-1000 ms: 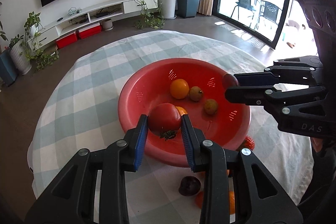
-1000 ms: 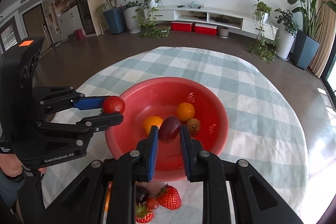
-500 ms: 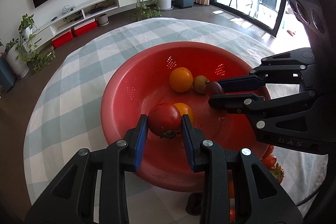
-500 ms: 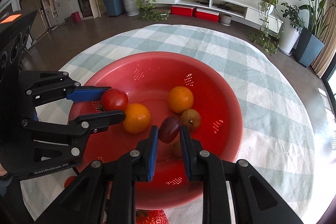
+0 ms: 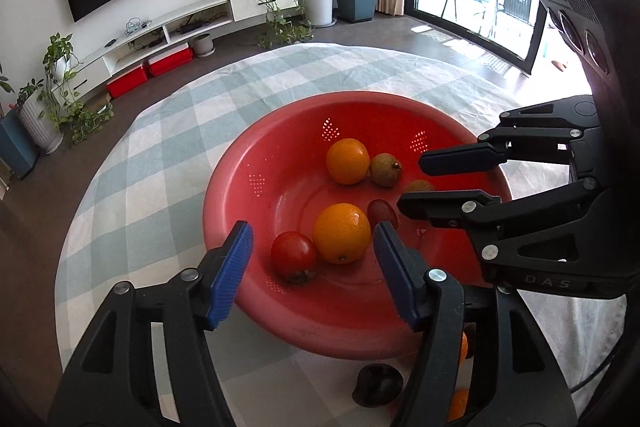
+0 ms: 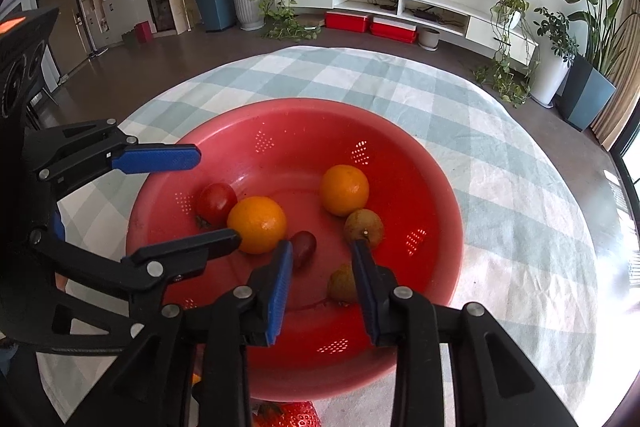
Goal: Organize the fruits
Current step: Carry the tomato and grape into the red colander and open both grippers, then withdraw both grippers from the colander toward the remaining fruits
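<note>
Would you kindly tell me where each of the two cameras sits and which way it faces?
Left wrist: on the left claw, facing down over the round red plastic colander; its opening blue-padded fingers and the right claw show.
Right wrist: on the right claw, facing down likewise; the left claw shows.
Shared: colander, red tomato, checked tablecloth.

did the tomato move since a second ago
Yes. The tomato left the opening left gripper and now lies on the red bowl floor beside an orange.

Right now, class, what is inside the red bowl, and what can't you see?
Inside the bowl: two oranges, a tomato, a dark plum and two brownish fruits. The right gripper's finger covers part of the nearer one.
</note>
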